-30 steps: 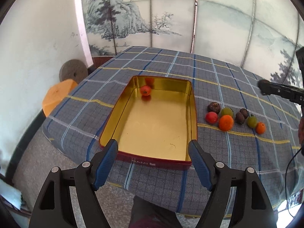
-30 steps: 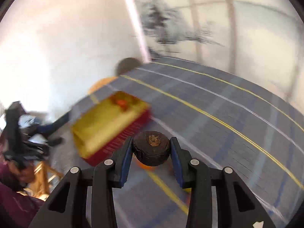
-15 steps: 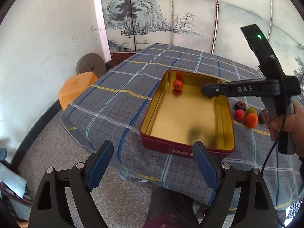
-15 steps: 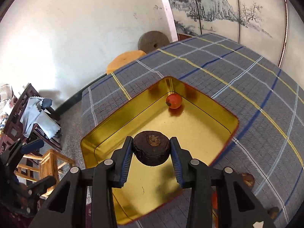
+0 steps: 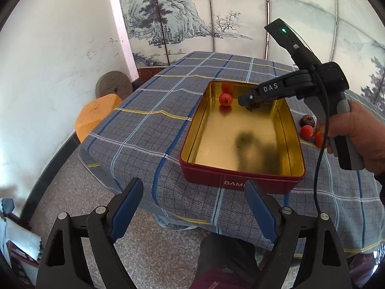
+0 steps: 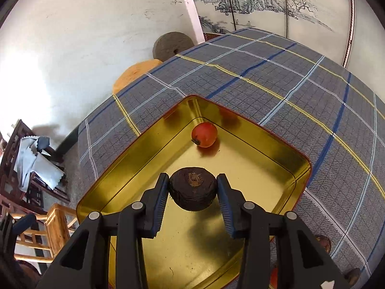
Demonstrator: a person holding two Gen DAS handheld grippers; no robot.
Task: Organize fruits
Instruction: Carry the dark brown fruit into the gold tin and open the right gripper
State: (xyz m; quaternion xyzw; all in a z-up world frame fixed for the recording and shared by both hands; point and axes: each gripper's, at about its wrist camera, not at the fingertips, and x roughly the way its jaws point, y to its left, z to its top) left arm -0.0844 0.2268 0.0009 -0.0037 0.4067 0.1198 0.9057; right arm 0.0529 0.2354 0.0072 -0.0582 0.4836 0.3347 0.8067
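A gold-lined red tin lies on the checked tablecloth. A red fruit rests in its far corner, also seen from the right wrist as the red fruit. My right gripper is low over the tin's far end. It is shut on a dark brown round fruit, and its jaws are just beginning to open. From the left wrist, the right gripper hides most of that dark fruit. My left gripper hangs open and empty off the table's near edge.
More fruits lie on the cloth right of the tin, among them a red one and a brown one, partly behind the person's hand. An orange stool and a millstone stand at the left wall. Wooden chairs stand on the floor.
My right gripper carried the dark fruit from the fruit row across to the tin and sank towards its far end. The left gripper's jaws widened and it drew back from the table.
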